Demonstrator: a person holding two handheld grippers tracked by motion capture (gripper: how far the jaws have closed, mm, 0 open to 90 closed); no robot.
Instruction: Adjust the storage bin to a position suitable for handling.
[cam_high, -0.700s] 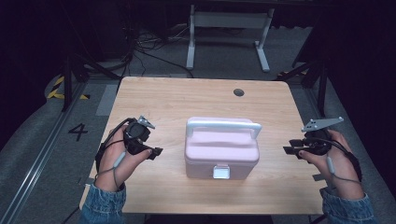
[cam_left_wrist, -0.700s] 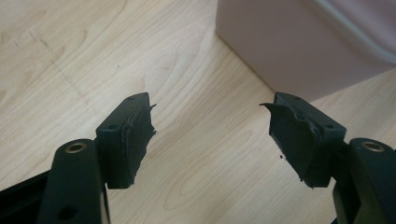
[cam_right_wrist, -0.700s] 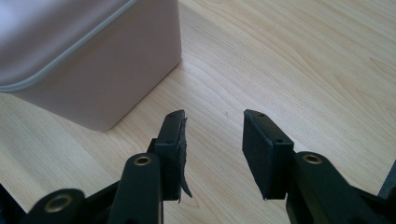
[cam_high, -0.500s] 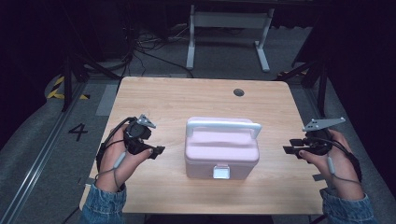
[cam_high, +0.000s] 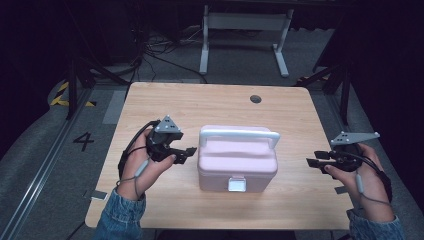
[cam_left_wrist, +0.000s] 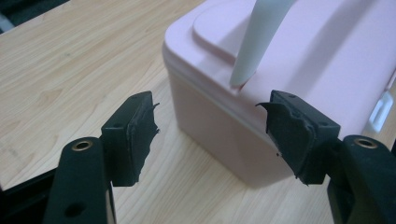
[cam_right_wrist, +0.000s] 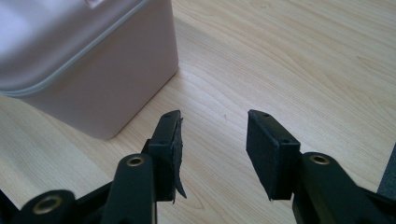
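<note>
I see a pink box sitting in the middle of the wooden table, lid shut, with a white handle standing up over the top and a small white latch on the side that faces me, at 6 o'clock. My left gripper is at 9 o'clock from the box, just beside it, and its jaws are wide apart with nothing between them. In the left gripper view the box corner and the foot of the handle are right ahead. My right gripper is at 3 o'clock, a bit farther off, jaws apart too and holding nothing. I think the job now is to get hold of the box. To do it well, I should come in slow and level from both sides, so the box does not slide or tip. The walls look smooth, so the pads could slip. I should keep clear of the latch until both sides are steady.
</note>
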